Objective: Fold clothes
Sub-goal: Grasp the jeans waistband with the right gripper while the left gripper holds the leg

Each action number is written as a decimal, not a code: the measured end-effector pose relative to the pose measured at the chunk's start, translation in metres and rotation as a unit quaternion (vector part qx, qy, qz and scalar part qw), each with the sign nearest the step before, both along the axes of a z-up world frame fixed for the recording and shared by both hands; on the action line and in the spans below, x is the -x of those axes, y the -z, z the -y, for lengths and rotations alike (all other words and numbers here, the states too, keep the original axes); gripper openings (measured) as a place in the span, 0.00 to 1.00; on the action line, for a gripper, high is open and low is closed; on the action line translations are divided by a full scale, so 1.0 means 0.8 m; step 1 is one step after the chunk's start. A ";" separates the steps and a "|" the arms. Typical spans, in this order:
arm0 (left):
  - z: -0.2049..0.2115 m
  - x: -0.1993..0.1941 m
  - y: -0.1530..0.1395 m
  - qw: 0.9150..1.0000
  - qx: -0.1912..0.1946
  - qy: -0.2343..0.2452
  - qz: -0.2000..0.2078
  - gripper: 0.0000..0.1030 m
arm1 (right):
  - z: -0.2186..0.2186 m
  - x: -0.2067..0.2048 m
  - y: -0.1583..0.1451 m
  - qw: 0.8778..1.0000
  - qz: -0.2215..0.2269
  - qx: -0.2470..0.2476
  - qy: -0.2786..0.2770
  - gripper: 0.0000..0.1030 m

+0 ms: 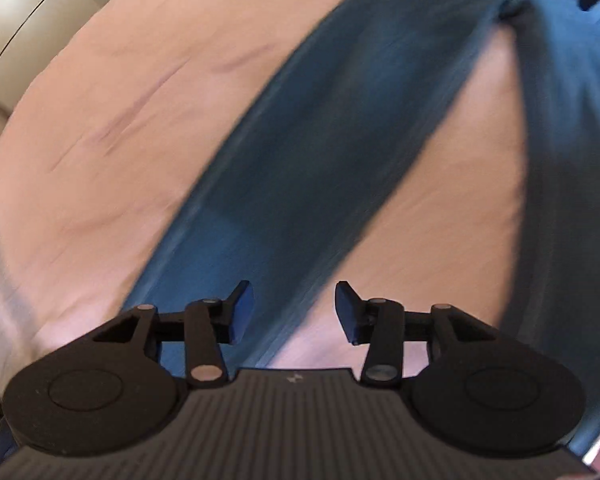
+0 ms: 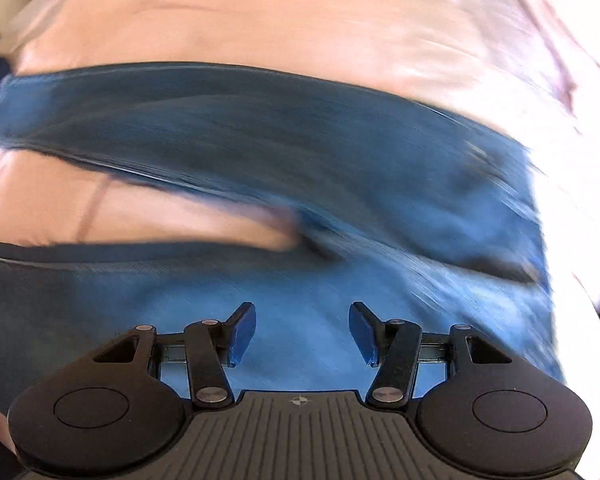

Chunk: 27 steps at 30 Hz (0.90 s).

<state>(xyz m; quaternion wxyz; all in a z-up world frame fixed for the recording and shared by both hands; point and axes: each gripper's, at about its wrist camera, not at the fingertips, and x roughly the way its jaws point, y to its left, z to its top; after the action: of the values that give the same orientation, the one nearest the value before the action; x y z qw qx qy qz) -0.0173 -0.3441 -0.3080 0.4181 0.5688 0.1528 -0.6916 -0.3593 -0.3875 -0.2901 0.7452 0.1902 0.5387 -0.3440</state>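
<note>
Left claw (image 1: 295,312): spread wide, nothing between the fingers, hanging over the hem end of one leg of the blue trousers (image 1: 300,152). That leg runs from 6 o'clock up to 1 o'clock across the pink bedsheet (image 1: 112,100); the second leg drops down the 3 o'clock side, so the two splay in a V that meets near 1 o'clock. Other claw just shows at the top right corner, too small to read

Right claw (image 2: 302,332): also spread, pinching nothing, over the wide upper part of the trousers (image 2: 300,140). One leg runs off to 9 o'clock across the middle of the view, the other leaves along the lower left edge, sheet (image 2: 260,12) showing between them. Heavy motion blur in both views

Trousers lie flat and opened out on the bed, legs apart, no fold showing in either view

Handling, my guess: soft, limp, light woven fabric, no stiffness, will sag and drag on the sheet, not fragile. A pinch on a single layer could slip, so I'd take it at doubled edges: leg hem on the left, waistband or side seam on the right, and lift both ends together so it doesn't bunch

Labels: no brand, tag or writing readable on the cloth. Only a small mark on each claw body, illegible
</note>
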 end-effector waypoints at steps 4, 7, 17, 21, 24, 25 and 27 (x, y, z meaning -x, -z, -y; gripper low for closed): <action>-0.001 0.115 -0.009 0.999 0.014 0.033 -0.039 0.41 | 0.039 0.097 -0.018 0.998 0.007 0.009 0.059 0.54; 0.013 0.210 -0.014 0.996 0.021 0.033 -0.081 0.41 | 0.083 0.164 -0.026 0.997 0.023 0.016 0.069 0.54; 0.045 0.454 0.059 0.997 -0.044 0.013 -0.058 0.42 | 0.227 0.262 0.050 0.989 0.109 -0.101 -0.024 0.54; 0.038 0.485 0.096 0.996 -0.069 0.047 0.016 0.47 | 0.239 0.272 0.040 0.982 0.139 -0.119 -0.038 0.33; 0.038 0.491 0.096 0.995 -0.078 0.052 0.037 0.47 | 0.246 0.278 0.028 0.976 0.167 -0.131 -0.045 0.23; 0.040 0.491 0.090 0.995 -0.078 0.045 0.034 0.46 | 0.248 0.281 0.024 0.974 0.177 -0.135 -0.048 0.20; 0.044 0.490 0.068 0.998 -0.059 0.026 0.017 0.38 | 0.252 0.285 0.015 0.969 0.195 -0.142 -0.053 0.17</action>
<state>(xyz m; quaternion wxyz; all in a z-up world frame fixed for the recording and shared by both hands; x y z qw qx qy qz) -0.4091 -0.3795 -0.3625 0.3682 0.6083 0.1716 -0.6819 -0.5876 -0.5892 -0.3023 0.8184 0.3289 0.4355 -0.1802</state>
